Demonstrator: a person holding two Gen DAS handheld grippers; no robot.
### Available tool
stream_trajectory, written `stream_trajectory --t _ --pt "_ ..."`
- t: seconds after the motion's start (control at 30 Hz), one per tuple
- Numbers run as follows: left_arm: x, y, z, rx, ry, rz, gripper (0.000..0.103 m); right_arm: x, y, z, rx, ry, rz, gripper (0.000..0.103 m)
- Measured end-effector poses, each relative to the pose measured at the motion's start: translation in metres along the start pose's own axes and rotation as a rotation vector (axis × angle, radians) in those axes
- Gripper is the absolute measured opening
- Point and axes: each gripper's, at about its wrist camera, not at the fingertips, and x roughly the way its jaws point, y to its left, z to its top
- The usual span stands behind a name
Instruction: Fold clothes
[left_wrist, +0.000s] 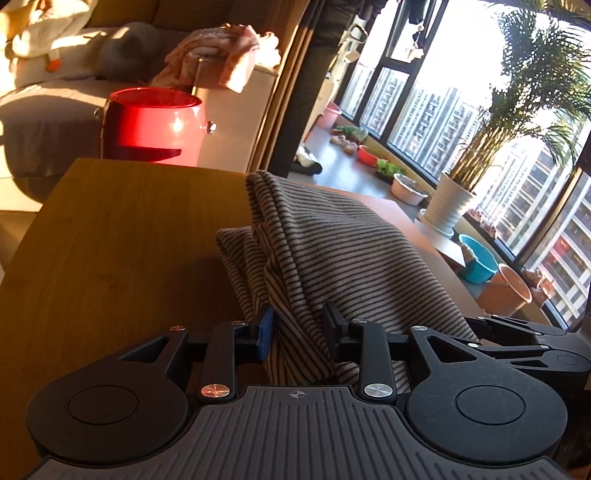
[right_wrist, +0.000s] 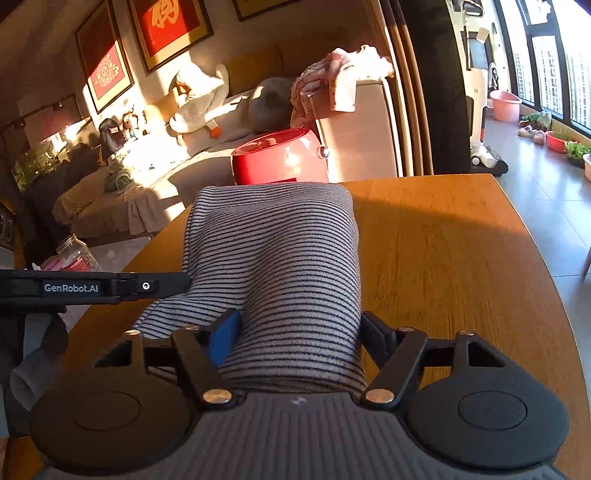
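Observation:
A grey garment with thin dark stripes (left_wrist: 325, 251) lies bunched and folded over on the wooden table (left_wrist: 122, 236). My left gripper (left_wrist: 298, 328) has its jaws apart, with a fold of the striped cloth between them. In the right wrist view the same garment (right_wrist: 280, 251) runs forward from my right gripper (right_wrist: 299, 332), whose jaws stand wide around a thick roll of it. The left gripper's side (right_wrist: 92, 287) shows at the garment's left edge, and the right gripper's body (left_wrist: 532, 343) shows at the far right of the left wrist view.
A red round pot-like object (left_wrist: 153, 123) stands beyond the table's far edge, in front of a beige sofa (left_wrist: 236, 110) with pink cloth on it. Potted palm (left_wrist: 448, 203), basins and buckets line the window. A glass jar (right_wrist: 75, 254) stands left of the table (right_wrist: 461, 266).

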Motion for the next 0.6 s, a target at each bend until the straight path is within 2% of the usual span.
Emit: stream_trajectory --t 0.2,0.4,0.6 --pt "0.004 0.021 0.004 -0.042 -0.029 -0.001 0.032 0.014 0.008 0.009 -0.030 -0.003 0.001 0.067" --pt "0.020 0.064 0.024 -0.150 -0.061 -0.003 0.035 0.054 0.023 0.033 -0.057 0.002 0.006 0.067" --pt "0.036 0.085 0.049 -0.163 -0.070 0.042 0.038 0.098 0.026 0.053 -0.062 -0.048 0.012 0.069"
